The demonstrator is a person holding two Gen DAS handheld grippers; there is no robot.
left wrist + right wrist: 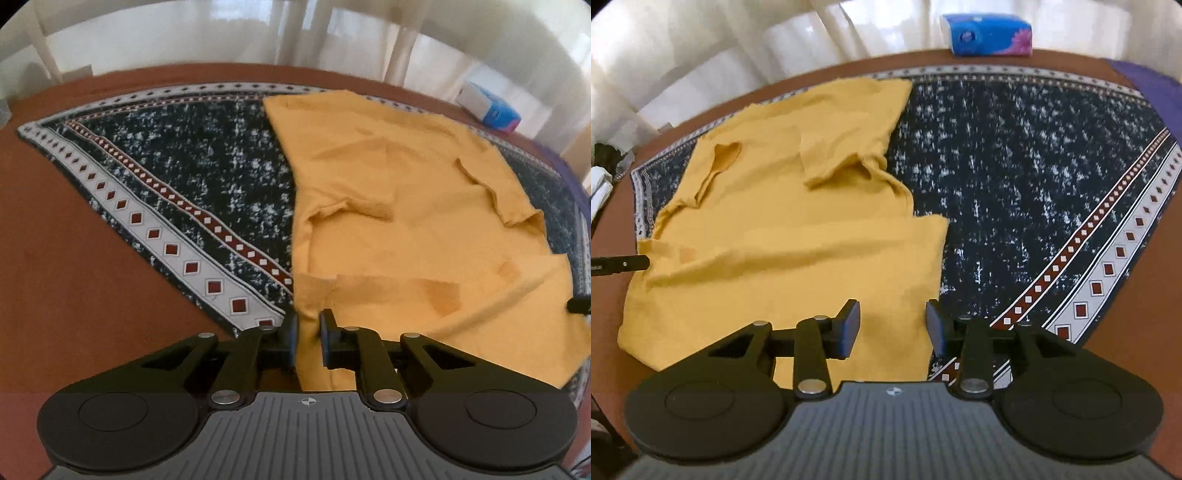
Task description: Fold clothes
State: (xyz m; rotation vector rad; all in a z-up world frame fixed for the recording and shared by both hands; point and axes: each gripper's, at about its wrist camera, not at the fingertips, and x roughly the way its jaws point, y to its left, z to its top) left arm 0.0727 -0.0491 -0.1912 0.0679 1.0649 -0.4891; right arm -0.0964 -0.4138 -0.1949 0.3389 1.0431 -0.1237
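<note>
A yellow shirt (406, 221) lies partly folded on a dark speckled mat (192, 173), with its sleeves turned in over the body. My left gripper (308, 332) is at the shirt's near left edge, and a fold of yellow cloth fills the narrow gap between its pads. In the right wrist view the same shirt (783, 221) covers the left half of the mat (1015, 166). My right gripper (892, 325) hovers open over the shirt's near right corner, with cloth below the fingers but none pinched. The tip of the other gripper shows at each view's edge.
The mat has a white border with red diamonds and rests on a brown table (55, 240). A blue tissue pack (988, 35) stands at the table's far edge, by pale curtains. Purple fabric (1152, 85) lies at the far right, and dark and white items (602, 166) at the left.
</note>
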